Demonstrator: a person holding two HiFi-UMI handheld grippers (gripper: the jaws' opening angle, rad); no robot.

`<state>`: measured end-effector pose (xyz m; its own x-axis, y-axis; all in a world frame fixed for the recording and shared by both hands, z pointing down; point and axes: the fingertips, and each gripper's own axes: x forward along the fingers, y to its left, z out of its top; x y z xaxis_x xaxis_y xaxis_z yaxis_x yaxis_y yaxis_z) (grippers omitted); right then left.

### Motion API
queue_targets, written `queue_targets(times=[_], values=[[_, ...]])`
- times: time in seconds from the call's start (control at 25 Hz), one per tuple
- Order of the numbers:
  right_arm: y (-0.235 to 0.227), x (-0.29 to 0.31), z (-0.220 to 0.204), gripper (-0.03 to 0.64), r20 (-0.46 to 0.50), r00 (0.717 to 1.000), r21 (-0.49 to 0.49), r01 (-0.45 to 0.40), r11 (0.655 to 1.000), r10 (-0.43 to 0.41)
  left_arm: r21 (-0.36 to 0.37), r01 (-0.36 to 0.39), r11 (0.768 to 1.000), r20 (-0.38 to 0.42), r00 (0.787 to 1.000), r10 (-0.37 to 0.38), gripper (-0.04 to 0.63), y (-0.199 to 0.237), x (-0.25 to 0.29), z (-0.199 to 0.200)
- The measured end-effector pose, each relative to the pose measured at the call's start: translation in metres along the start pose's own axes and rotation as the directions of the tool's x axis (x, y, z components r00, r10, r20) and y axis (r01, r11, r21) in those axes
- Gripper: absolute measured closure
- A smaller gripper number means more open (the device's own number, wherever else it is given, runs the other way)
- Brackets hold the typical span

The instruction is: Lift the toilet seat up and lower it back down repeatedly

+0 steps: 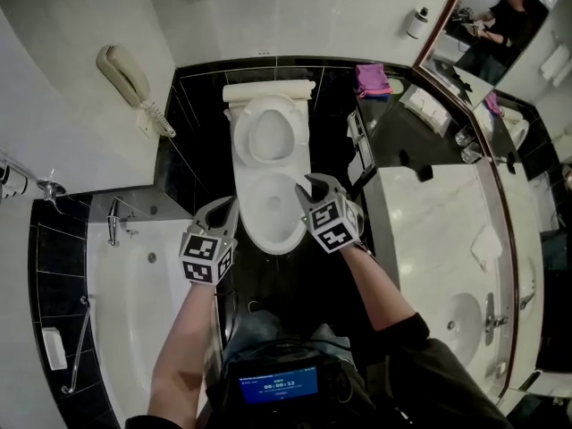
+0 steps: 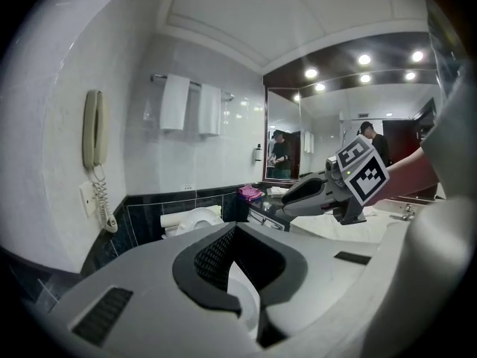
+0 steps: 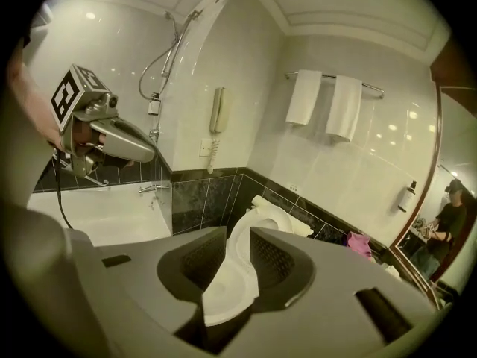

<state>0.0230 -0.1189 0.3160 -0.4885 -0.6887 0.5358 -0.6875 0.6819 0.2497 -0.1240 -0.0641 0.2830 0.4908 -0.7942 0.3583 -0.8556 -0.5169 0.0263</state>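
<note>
At the back of the white toilet, the toilet seat stands raised and leans against the cistern, with its ring facing the room. Below it the toilet bowl is uncovered. The seat looks like smooth hard plastic. I judge it light and stiff, but glossy, so the pads may slide on it. It turns only around the hinge at the back of the bowl. The best place to take it is therefore the free edge, which is now the top, far from the hinge, with the thin rim pinched between the pads. It should be brought down with control, because a falling seat would hit the porcelain hard.

The right gripper is over the front right part of the bowl. Its jaws are apart and hold nothing; the seat and the bowl show through the gap, well apart from the pads. The left gripper is just beside the left front edge of the bowl. Its jaws also leave a narrow gap and nothing is between them. Neither gripper touches the seat.

A bathtub is on the left of the toilet, and a wall telephone hangs above it. A vanity counter is on the right
</note>
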Motion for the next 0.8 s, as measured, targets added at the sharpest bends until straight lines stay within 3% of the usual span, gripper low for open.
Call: queue_targets(times=[0.12, 0.28, 0.56, 0.8], values=[[-0.003, 0.023, 0.027, 0.461, -0.014, 1.0, -0.074, 0.006, 0.997, -0.007, 0.002, 0.003, 1.0, 0.009, 1.0, -0.003, 0.609, 0.027, 0.005, 0.005], [-0.02, 0.056, 0.046, 0.46, -0.029, 0.999, -0.152, 0.021, 0.988, -0.025, 0.006, 0.0, 1.0, 0.011, 1.0, 0.0, 0.609, 0.048, 0.022, 0.012], [-0.056, 0.137, 0.034, 0.423, -0.111, 0.994, -0.283, -0.046, 0.958, 0.015, -0.008, -0.012, 1.0, -0.004, 1.0, 0.012, 0.609, 0.065, 0.083, 0.014], [-0.113, 0.224, 0.029, 0.423, -0.12, 0.991, -0.37, -0.094, 0.924, 0.053, -0.037, -0.077, 0.996, -0.014, 0.997, 0.077, 0.609, 0.089, 0.163, 0.014]])
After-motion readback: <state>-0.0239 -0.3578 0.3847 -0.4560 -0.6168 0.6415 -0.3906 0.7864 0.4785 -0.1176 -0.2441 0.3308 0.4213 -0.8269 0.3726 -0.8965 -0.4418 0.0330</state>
